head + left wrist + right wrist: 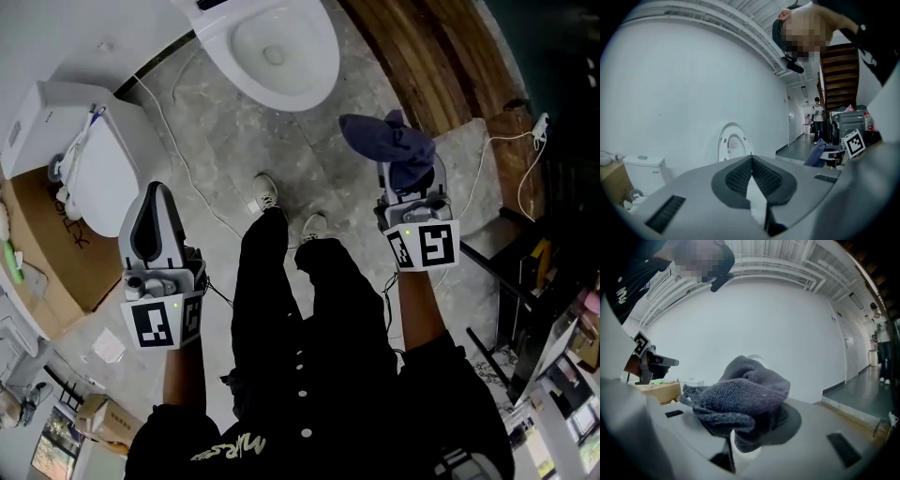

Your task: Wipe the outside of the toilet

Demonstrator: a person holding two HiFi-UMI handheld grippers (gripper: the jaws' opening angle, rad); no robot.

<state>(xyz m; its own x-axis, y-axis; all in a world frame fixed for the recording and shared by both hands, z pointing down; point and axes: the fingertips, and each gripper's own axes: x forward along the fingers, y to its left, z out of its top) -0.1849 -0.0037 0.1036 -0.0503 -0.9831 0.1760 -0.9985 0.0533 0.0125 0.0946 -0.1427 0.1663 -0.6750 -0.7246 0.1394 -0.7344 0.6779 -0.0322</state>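
Black-clad shoulders and legs of a person fill the bottom centre of the head view, with pale shoes (267, 192) planted on a grey stone floor (225, 131). At right of frame, the right gripper (410, 187) is held up with its jaws clamped on a bunched dark-blue cloth (384, 139). Its own view shows the cloth (740, 390) heaped over the pads and pinched between them. At lower left, the left gripper (155, 197) carries nothing, and its own view shows the pads pressed tip to tip with no object between them.

The white toilet (319, 75) sits at top centre of the head view, bowl open, well apart from both grippers and beyond the person's feet. A second toilet (56, 122) rests in the upper left beside a cardboard box (47, 253), and a white cable (178, 150) trails across the floor between the two.

No wiping contact is under way: the cloth hangs clear of the porcelain. The pictures do not show whether any part of the outside has been wiped, so the rim, the flanks and the base should all be counted as work left. The likely next move is to step in, lower the cloth to the bowl's outer wall and begin the strokes.
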